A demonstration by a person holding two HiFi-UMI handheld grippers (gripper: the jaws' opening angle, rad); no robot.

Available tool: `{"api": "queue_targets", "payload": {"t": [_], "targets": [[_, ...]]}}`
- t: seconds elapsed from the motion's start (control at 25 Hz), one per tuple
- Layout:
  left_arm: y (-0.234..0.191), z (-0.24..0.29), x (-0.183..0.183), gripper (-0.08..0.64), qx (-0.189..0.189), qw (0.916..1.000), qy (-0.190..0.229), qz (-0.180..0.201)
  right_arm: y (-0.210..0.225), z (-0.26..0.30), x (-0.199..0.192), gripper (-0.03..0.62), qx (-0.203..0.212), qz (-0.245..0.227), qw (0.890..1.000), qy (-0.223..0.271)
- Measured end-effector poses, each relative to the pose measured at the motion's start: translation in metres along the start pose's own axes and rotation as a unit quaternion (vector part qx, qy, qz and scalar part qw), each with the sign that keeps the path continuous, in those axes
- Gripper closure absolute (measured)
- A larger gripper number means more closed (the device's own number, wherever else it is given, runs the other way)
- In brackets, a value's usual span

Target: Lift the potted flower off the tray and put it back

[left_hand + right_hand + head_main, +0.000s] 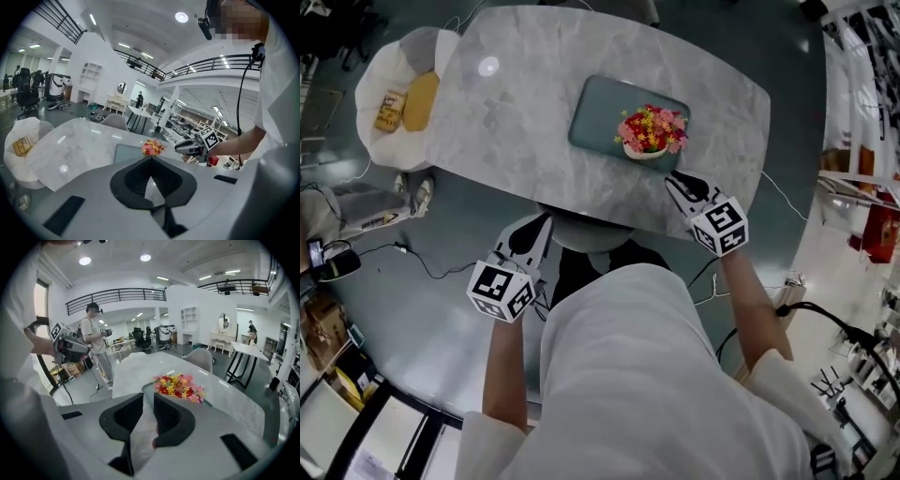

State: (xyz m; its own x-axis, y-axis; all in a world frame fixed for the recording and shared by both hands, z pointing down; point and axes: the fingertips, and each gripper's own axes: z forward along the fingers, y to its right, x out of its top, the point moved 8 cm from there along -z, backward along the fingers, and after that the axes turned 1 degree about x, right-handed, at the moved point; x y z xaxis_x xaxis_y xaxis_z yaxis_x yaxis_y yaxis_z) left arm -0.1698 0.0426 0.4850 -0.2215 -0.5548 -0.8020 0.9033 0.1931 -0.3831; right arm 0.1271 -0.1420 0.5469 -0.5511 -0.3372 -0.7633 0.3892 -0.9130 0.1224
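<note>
While the red-and-pink potted flower point(652, 131) sits on the teal rectangular tray point(595, 112), the right gripper point(680, 185) hovers near it, jaws narrowly apart, empty; the left gripper point(534, 225), nearer, has jaws together, empty

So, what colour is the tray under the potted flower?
A muted grey-green tray, plain with no pattern; the head view shows it best.

grey marble table point(516, 112), teal tray point(595, 117) lying on it

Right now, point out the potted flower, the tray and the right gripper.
potted flower point(652, 128): head view, on the blossoms.
tray point(598, 112): head view, on its bare left part.
right gripper point(682, 185): head view, midway between its fingertips.
</note>
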Motion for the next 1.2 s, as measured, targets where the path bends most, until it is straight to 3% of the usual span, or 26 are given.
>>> {"api": "queue_targets", "payload": {"t": [0.48, 0.72, 1.2], "targets": [[0.008, 0.008, -0.017, 0.551, 0.030, 0.9991, 0.002, -0.030, 0.026, 0.099, -0.020, 0.505, 0.061, -0.122, 0.984, -0.116], [0.007, 0.006, -0.022, 0.551, 0.039, 0.9984, -0.002, -0.040, 0.026, 0.132, -0.029, 0.503, 0.062, -0.168, 0.969, -0.168], [-0.003, 0.003, -0.029, 0.551, 0.054, 0.9968, -0.004, -0.058, 0.030, 0.167, -0.054, 0.488, 0.023, -0.250, 0.937, -0.242]]}}
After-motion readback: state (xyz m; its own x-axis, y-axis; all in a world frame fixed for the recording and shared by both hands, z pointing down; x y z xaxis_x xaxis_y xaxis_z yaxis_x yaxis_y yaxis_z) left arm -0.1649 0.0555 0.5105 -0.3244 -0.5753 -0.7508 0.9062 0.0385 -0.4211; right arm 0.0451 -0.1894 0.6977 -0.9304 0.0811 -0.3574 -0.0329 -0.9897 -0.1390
